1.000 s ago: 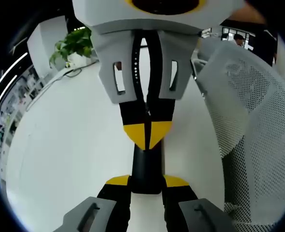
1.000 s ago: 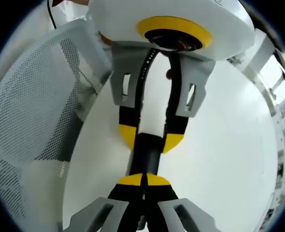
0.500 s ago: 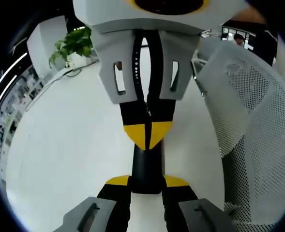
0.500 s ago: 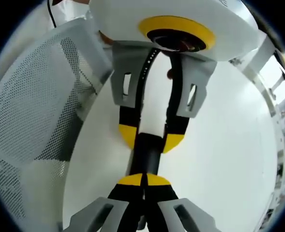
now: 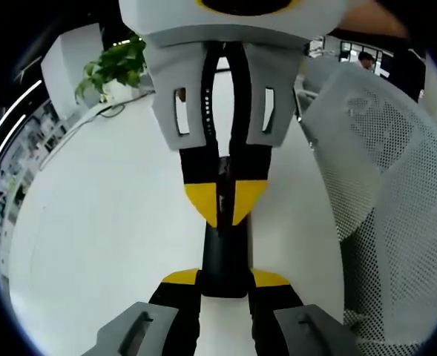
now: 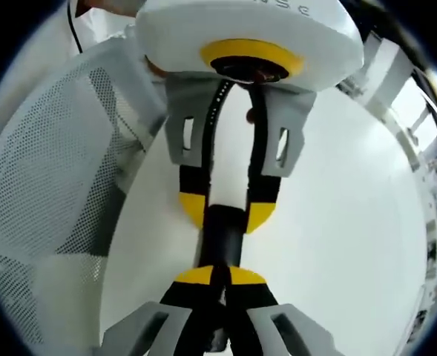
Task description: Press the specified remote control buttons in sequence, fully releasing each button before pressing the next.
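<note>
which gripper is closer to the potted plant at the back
Right, probably. The right gripper meets the far end of the remote, on the side towards the plant; the left gripper clamps the near end, farther from it.

Both feeds bright and evenly lit; I see glare washing out the white table (image 5: pixel 107 222), faint shadows, strong fisheye bending at edges.
</note>
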Demonstrator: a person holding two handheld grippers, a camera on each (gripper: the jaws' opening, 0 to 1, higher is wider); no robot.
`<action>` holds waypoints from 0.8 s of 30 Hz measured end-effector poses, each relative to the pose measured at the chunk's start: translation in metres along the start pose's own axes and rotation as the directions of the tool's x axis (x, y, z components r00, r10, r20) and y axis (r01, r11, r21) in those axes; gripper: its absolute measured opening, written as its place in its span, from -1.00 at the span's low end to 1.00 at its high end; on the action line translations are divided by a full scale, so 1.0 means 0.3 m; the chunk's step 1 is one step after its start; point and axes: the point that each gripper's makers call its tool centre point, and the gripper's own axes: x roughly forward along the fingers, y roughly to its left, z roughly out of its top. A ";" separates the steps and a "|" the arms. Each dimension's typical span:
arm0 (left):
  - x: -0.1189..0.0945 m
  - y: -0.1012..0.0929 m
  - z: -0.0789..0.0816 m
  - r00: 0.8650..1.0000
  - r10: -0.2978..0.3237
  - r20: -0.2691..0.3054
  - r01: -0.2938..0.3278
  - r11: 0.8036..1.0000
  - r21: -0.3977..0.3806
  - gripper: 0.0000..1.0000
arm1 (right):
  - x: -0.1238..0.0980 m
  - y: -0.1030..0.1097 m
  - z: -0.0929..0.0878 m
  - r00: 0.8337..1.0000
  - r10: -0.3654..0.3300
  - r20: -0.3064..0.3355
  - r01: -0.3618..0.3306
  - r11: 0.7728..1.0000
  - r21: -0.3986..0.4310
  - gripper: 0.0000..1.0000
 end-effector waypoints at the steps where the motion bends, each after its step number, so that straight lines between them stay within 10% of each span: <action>1: 0.000 0.000 0.000 1.000 0.000 0.000 0.000 1.000 0.000 -0.52 | -0.003 0.001 -0.003 1.000 0.000 -0.002 0.000 1.000 0.000 -1.00; 24: 0.000 -0.002 0.000 1.000 0.002 -0.011 -0.002 1.000 0.003 -0.52 | -0.067 0.025 -0.122 0.999 -0.025 -0.023 0.026 0.996 0.080 -0.76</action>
